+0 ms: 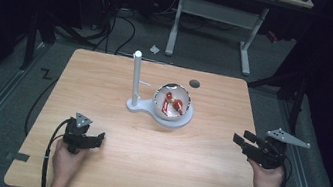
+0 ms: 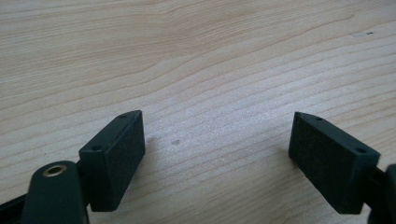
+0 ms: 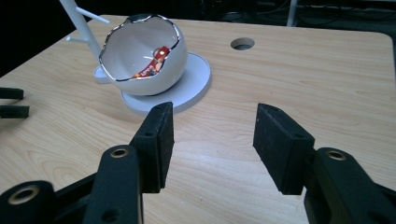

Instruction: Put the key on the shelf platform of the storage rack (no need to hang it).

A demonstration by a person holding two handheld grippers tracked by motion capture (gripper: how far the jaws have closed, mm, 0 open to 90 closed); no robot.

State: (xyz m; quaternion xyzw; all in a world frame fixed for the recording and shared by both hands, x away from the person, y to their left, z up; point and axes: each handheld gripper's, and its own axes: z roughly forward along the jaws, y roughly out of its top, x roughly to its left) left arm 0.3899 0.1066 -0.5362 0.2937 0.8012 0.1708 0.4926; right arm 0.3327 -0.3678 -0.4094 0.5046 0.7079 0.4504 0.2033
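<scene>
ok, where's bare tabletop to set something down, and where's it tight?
Bare wood across the near half of the table, between the left gripper and right gripper, both open. Far right beside the round hole is free too. Crowded at centre: the eggshell bowl on its white base, beside the post.

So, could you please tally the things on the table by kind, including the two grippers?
White egg-shaped bowl: 1
White stand with upright post: 1
Red trinkets in the bowl: 2 as far as can be told
Grippers: 2, left gripper, right gripper
Total: 6
</scene>
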